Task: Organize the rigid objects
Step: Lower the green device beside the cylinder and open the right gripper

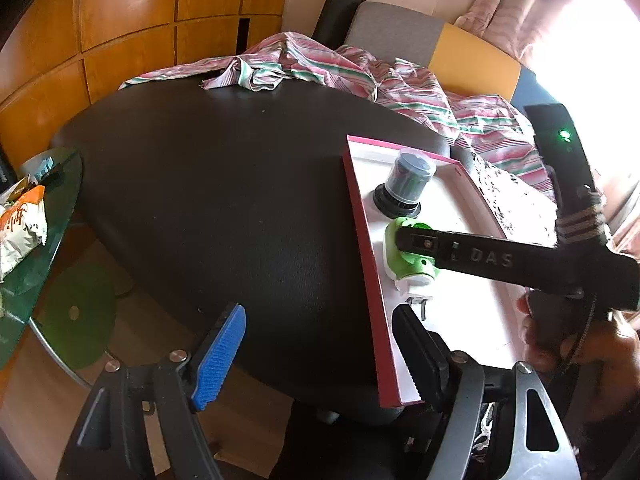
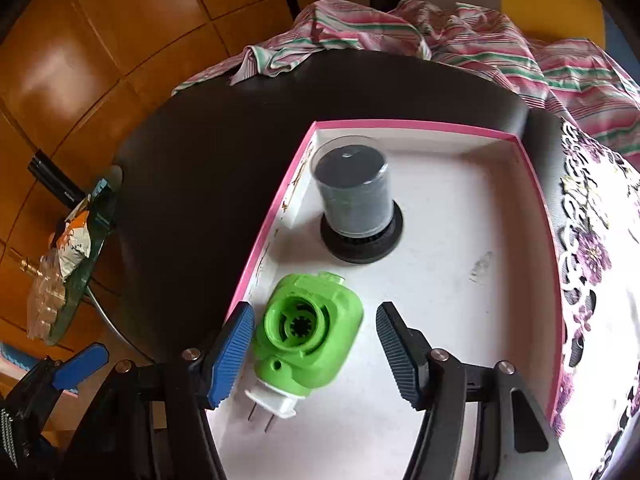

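A shallow white box with a pink rim sits on the right part of a round black table. In it stand a dark grey cylinder with a clear cover on a black base and a green plug-in device with white prongs. My right gripper is open, its fingers apart on either side of the green device, not touching it. My left gripper is open and empty, low over the table's near edge and the box's left rim.
A striped pink and green cloth lies at the table's far side. A floral cloth lies right of the box. A glass side table with snack packets stands at the left. Wooden panelling is behind.
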The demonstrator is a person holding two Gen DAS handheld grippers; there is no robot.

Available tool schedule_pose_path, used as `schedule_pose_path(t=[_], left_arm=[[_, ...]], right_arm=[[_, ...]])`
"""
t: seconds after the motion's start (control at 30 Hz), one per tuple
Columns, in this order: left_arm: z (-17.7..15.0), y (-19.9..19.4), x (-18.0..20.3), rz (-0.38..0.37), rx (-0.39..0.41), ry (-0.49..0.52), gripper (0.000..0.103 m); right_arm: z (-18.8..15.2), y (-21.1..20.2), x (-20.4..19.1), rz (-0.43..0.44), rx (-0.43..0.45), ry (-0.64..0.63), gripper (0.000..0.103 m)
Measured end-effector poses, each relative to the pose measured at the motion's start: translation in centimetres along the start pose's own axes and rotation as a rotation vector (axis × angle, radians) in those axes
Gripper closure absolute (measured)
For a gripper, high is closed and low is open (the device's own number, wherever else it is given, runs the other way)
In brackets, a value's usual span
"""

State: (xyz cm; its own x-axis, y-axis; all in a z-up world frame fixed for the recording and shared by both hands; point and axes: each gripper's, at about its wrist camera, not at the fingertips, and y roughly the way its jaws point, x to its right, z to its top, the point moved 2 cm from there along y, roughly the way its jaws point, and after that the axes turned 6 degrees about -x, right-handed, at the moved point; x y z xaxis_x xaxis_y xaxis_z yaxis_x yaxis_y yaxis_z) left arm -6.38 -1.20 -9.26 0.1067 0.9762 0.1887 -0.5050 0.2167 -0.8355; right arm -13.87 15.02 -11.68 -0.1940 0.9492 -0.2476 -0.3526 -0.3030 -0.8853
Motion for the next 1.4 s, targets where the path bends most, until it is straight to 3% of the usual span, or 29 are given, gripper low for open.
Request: schedule_pose_path(t=[0.23,0.3,0.47,0.77,1.4], left_arm=[[-0.1,-0.1,0.1,0.001,0.001,0.003,0.027],[-0.1,-0.1,0.2,0.001,-0.001,0.007,0.027],[-0.2,-0.5,0.4,0.003,0.007,0.015,0.027],[-0.3,-0.7,0.8,0.004,0.008,0.028,0.026],[-0.5,-2.3,4.9,-0.009,0.053,0.154,0.022]], right_arm=[[-1.4,-0.8,-0.7,0.025,-0.011,-0.003,0.039],[-1.2,-0.3,-1.2,0.01,-0.008,-0.02,0.06],[0.2,0.2,-1.6,0.005,0.011,-0.016,0.066],[-0.4,-1.0,-0.9,0.005,0.037,0.013,0.064],[-5.1,-9.3,4.0,-0.147,0.178,0.079,0.057]])
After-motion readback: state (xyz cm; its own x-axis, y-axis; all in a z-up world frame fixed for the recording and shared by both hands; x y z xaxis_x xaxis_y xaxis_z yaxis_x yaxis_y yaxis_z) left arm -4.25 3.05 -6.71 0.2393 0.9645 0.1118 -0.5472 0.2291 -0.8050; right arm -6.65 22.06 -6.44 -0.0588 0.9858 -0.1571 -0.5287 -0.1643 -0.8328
